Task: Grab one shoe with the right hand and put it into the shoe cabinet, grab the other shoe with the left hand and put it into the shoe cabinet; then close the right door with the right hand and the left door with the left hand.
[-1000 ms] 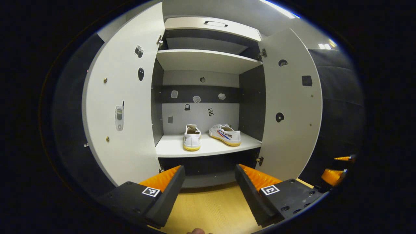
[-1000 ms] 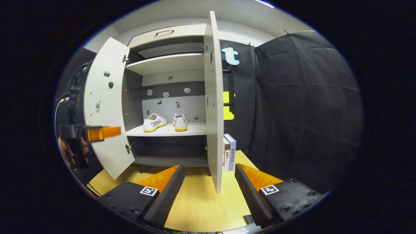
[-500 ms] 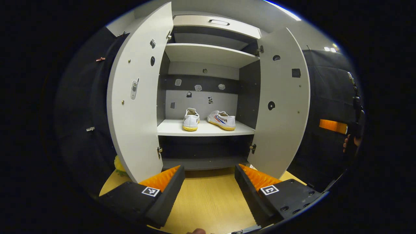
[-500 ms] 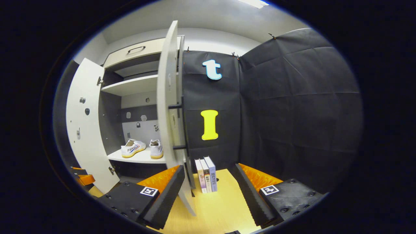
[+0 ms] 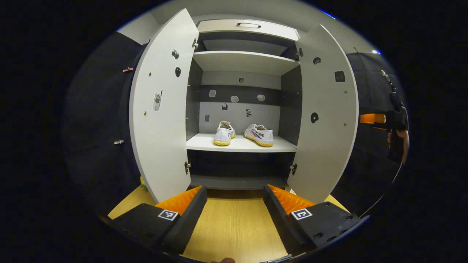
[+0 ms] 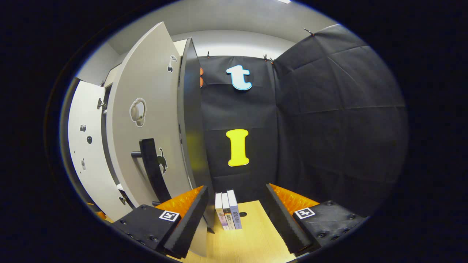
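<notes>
Risk, right door: the right gripper (image 6: 234, 215) sits just outside the pale grey right door (image 6: 146, 120), close to its black bar handle (image 6: 151, 170). If it pushes near the hinge edge rather than out by the handle, I judge the gripper may skid along the smooth panel.
Risk, books: three upright books (image 6: 228, 210) stand on the wooden desk (image 6: 252, 241) just beside the cabinet's dark side panel (image 6: 192, 120); a careless sweep of the right gripper could topple them.
Risk, left door: the pale grey left door (image 5: 161, 109) stands wide open; swung too soon, it may meet the right door at the middle.
Risk, shoes: both sit back from the shelf's front edge, so I judge little chance of a door catching them.
Right gripper: jaws apart, holding nothing.
Left gripper (image 5: 234, 204): jaws apart, nothing between them, low over the desk, facing the open cabinet squarely.
Shoes, place: the two white canvas shoes with yellow soles lie on the white middle shelf (image 5: 239, 146) of the grey shoe cabinet (image 5: 248, 29), near each other and not touching.
Shoes, look: the left shoe (image 5: 224, 129) shows its heel; the right shoe (image 5: 259, 135) is turned, showing a red-and-blue stripe on its side.
Stage: shoes stowed, both doors not yet closed.
Other hand: in the left gripper view, the right gripper (image 5: 371, 118) is at the far right, beyond the right door (image 5: 325, 109), held by a hand (image 5: 400, 140).
</notes>
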